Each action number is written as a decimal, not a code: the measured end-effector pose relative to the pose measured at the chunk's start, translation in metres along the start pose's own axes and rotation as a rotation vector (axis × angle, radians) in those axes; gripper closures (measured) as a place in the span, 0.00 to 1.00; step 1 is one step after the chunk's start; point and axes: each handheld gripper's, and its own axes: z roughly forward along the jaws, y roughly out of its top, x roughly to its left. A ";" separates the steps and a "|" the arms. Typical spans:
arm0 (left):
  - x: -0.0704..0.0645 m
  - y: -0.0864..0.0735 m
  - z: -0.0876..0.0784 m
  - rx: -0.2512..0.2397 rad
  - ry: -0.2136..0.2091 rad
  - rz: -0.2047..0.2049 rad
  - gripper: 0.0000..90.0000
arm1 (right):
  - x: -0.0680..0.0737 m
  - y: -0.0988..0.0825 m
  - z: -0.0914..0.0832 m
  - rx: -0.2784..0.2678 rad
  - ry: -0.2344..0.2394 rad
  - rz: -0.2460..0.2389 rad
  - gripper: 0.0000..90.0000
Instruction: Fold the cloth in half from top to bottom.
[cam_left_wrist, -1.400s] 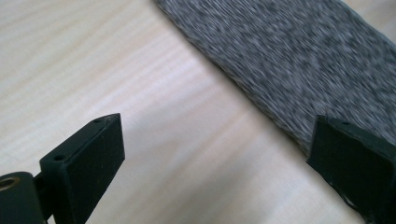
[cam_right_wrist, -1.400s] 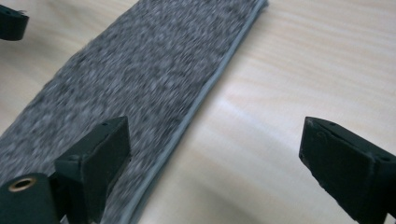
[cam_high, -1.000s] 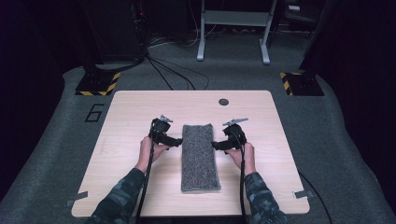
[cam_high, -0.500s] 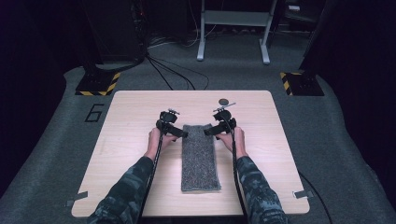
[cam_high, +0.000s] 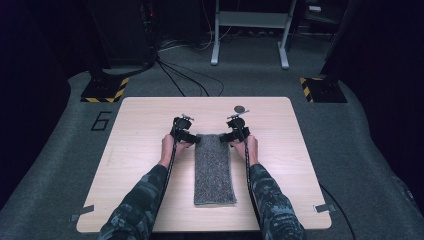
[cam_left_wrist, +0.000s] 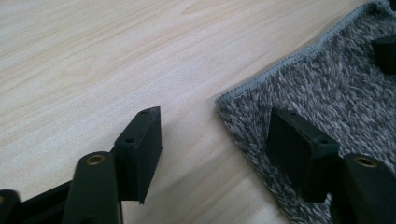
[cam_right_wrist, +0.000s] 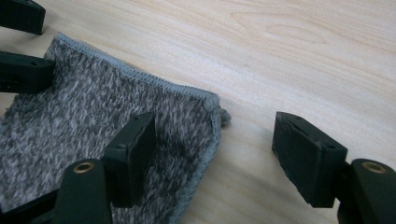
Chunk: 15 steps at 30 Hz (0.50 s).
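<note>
Sliding up from the towel's (cam_high: 214, 167) flanks, both grippers reached its far corners: left gripper (cam_left_wrist: 212, 149) and right gripper (cam_right_wrist: 212, 154) gaped wide, each straddling a corner, likely poised to pinch.

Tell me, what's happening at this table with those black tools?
A person holds a gripper in each hand over a grey towel lying folded on the wooden table. The left gripper and right gripper sit at the towel's two far corners. Both are open, one of the fingers over the cloth and one beside it; nothing is pinched yet.
</note>
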 end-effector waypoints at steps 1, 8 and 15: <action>-0.001 0.000 0.001 -0.015 -0.004 -0.007 0.42 | 0.001 0.000 0.001 -0.011 0.010 0.004 0.34; -0.008 0.001 0.002 -0.008 -0.003 0.017 0.54 | 0.011 -0.001 0.005 -0.021 -0.037 -0.071 0.49; -0.019 0.003 0.003 0.013 0.027 0.076 0.66 | 0.017 -0.002 0.006 -0.021 -0.033 -0.153 0.64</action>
